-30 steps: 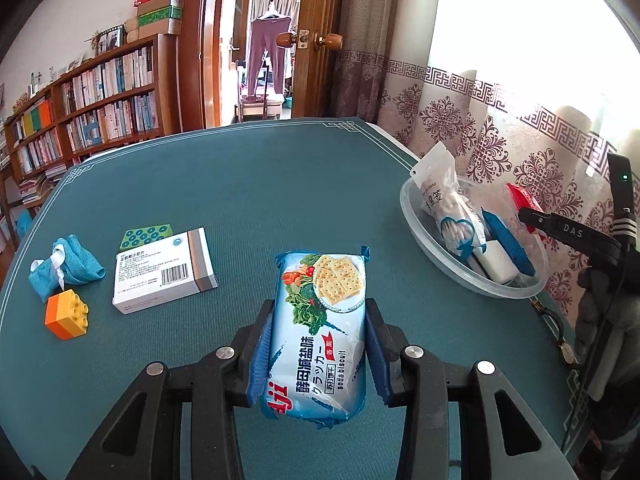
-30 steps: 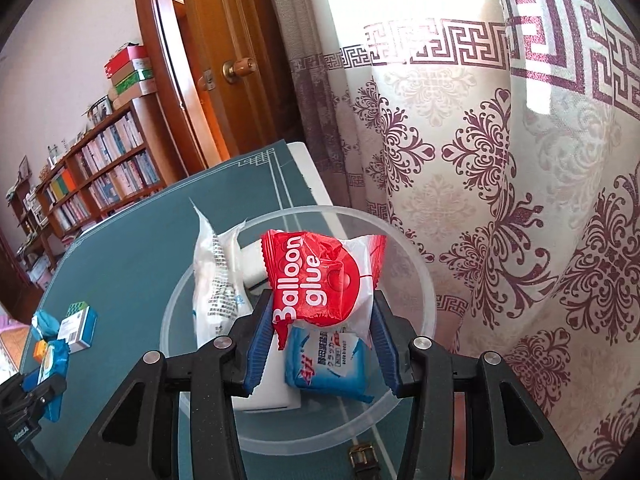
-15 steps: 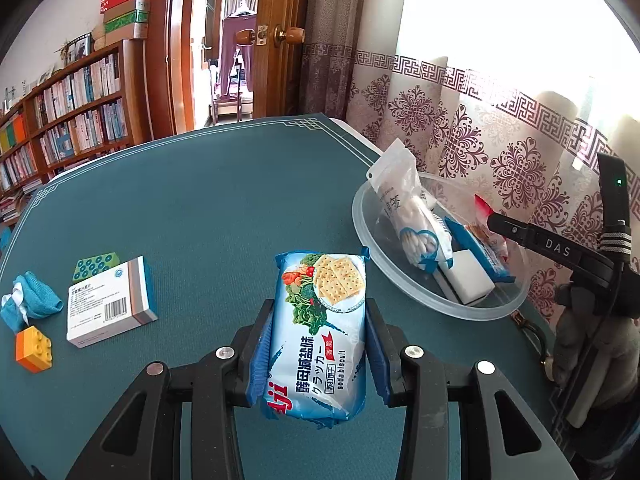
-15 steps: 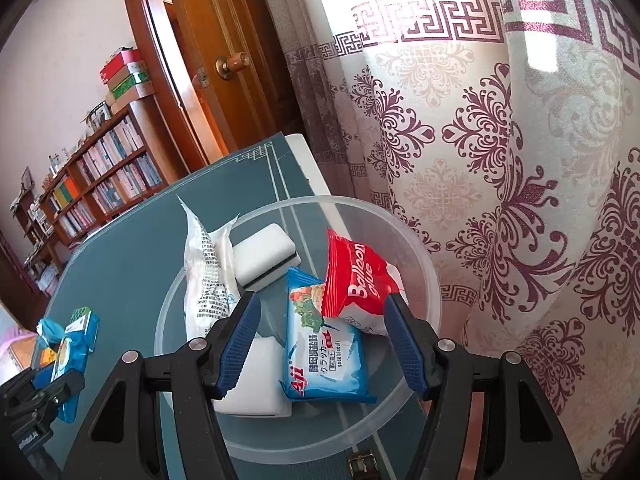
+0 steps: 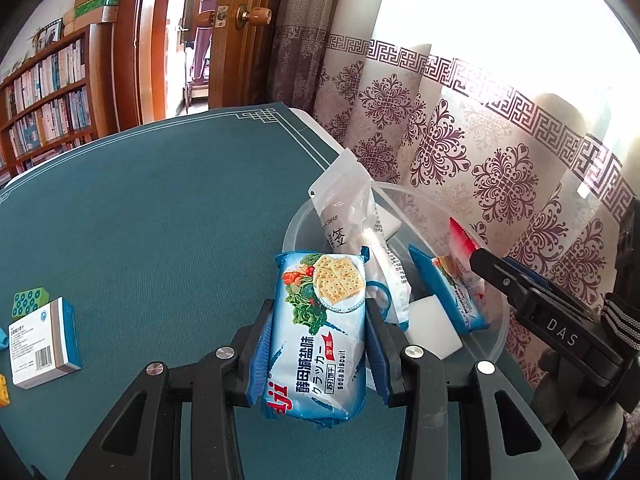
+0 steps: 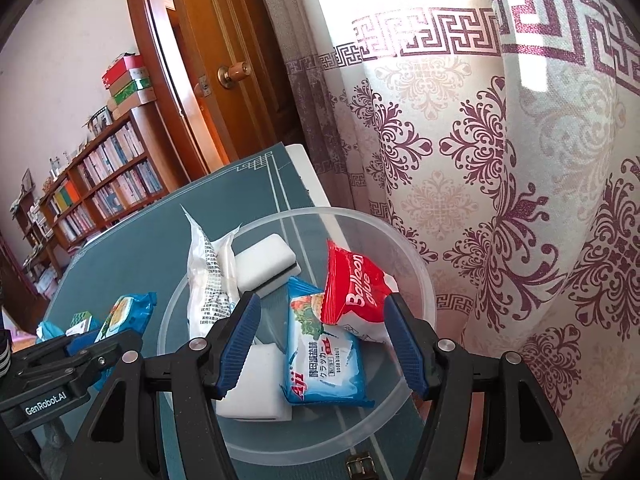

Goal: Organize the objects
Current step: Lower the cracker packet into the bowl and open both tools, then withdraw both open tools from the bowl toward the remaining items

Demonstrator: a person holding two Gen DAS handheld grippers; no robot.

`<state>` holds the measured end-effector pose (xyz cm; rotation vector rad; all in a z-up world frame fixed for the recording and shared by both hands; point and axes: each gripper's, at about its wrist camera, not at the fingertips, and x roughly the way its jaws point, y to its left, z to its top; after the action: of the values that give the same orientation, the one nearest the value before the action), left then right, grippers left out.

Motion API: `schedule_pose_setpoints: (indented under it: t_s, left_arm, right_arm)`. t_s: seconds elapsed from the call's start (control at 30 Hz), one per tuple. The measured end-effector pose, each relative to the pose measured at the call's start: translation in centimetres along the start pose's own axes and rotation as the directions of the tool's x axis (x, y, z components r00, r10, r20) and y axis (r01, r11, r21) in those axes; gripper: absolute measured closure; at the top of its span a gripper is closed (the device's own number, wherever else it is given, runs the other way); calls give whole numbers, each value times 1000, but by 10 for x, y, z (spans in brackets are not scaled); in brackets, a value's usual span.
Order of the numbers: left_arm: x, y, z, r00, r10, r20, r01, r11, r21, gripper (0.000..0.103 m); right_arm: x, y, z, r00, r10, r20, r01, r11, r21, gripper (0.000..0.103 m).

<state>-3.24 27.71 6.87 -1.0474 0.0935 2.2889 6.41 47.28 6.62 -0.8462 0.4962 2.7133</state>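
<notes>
My left gripper (image 5: pixel 318 340) is shut on a blue soda biscuit pack (image 5: pixel 320 332), held just left of the clear plastic bowl (image 5: pixel 496 344). In the right wrist view that same held pack (image 6: pixel 128 316) shows at the bowl's left. My right gripper (image 6: pixel 320 340) stands open over the clear bowl (image 6: pixel 420 276). Between and beyond its fingers lie a red Balloon glue packet (image 6: pixel 356 292), a second blue biscuit pack (image 6: pixel 324 356), a white swab bag (image 6: pixel 208 272) and white sponge blocks (image 6: pixel 266 260). The pads touch none of them.
On the green table mat (image 5: pixel 160 216) at the left lie a white and blue medicine box (image 5: pixel 42 340), a green dotted card (image 5: pixel 28 300) and an orange brick's corner (image 5: pixel 3 390). Patterned curtain (image 5: pixel 480 140) hangs close behind the bowl. A bookshelf and a wooden door stand beyond.
My left gripper carried the biscuit pack rightward up to the bowl. My right gripper opened, and the red Balloon glue packet dropped into the bowl against the other biscuit pack.
</notes>
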Motion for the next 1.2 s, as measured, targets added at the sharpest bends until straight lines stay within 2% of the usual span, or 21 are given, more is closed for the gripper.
schedule_pose_setpoints:
  t_s: [0.27, 0.53, 0.6, 0.67, 0.9, 1.0, 1.07, 1.2]
  left_arm:
    - [9, -32, 14, 998, -69, 10, 69, 997, 18, 59]
    - [23, -68, 30, 991, -128, 24, 126, 988, 88, 59]
    - [23, -70, 33, 990, -133, 37, 129, 988, 86, 52]
    - [20, -66, 36, 991, -116, 65, 111, 991, 72, 29]
    - [9, -41, 36, 993, -72, 95, 70, 997, 25, 26]
    - [5, -36, 32, 995, -21, 102, 18, 1000, 25, 25]
    - [3, -33, 29, 994, 16, 110, -19, 999, 29, 17]
    - [-1, -26, 22, 992, 62, 113, -65, 998, 24, 9]
  right_arm:
    - [3, -11, 4, 999, -34, -5, 34, 999, 32, 37]
    - [0, -25, 11, 998, -60, 14, 59, 996, 68, 37]
    - [1, -29, 11, 998, -70, 7, 69, 994, 80, 37]
    - [2, -32, 12, 997, -74, 5, 73, 993, 89, 37]
    - [0, -29, 13, 997, -71, 13, 69, 994, 81, 38]
    - [-2, -25, 12, 997, -70, 18, 68, 995, 74, 37]
    - [-4, -21, 12, 997, -68, 23, 66, 996, 66, 38]
    - [-10, -12, 10, 997, -62, 36, 61, 997, 40, 37]
